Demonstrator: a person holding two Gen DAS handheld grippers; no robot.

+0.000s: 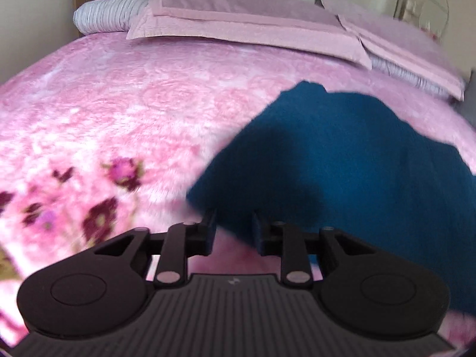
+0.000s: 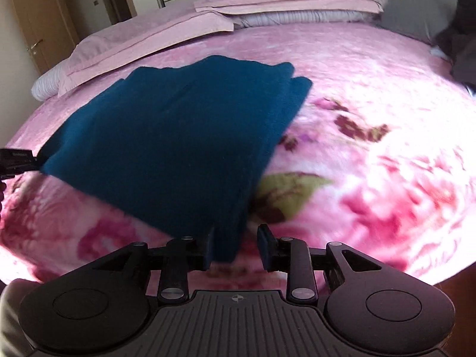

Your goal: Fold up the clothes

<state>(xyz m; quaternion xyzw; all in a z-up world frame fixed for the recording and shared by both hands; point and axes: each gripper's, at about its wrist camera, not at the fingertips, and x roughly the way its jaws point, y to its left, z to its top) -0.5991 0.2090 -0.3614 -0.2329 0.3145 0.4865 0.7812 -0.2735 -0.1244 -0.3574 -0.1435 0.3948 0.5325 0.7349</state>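
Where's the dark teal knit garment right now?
The dark teal knit garment lies folded on the pink floral bedspread, below the pink pillows, its near corners between the left gripper and right gripper fingers.

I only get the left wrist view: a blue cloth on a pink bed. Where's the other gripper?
Observer: The right gripper is at the cloth's near right corner, jaws open, with the corner between them.
Operator: Is the cloth folded?
Observer: Yes, its right edge shows stacked layers.
Operator: Anything else lying around?
Observer: A grey pillow and dark clothes at the far right.
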